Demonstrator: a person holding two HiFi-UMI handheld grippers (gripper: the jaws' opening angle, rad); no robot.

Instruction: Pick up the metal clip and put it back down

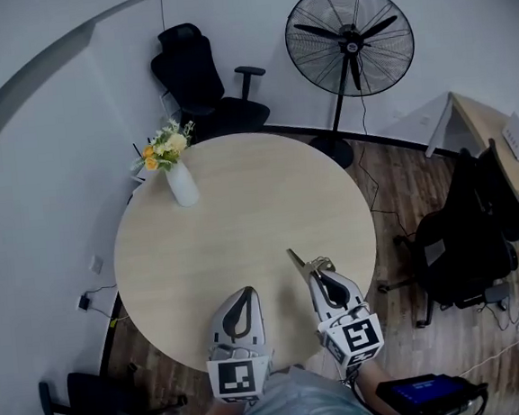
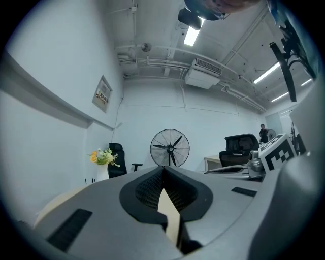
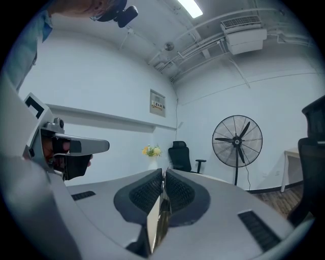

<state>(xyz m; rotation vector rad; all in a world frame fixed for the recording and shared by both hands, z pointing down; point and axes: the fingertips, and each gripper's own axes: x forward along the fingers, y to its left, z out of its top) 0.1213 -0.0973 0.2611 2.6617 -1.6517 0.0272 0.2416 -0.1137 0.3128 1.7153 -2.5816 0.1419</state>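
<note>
White vase of yellow flowers [image 1: 182,184] at far-left edge of round pale wooden table [image 1: 243,222]. Left gripper [image 1: 245,294] at near edge, jaws pressed together, nothing in them. Right gripper [image 1: 317,274] just beside it, clamped on thin silver metal clip [image 1: 298,261], over near-right part of table.

Risk: narrow pinch, so the clip could pivot or slip. Set down this near the edge, it may slide off.

Head view shows the clip poking past the tips. Right gripper view shows only a metal sliver [image 3: 158,223] between the pads. Clip height above table unclear.
</note>
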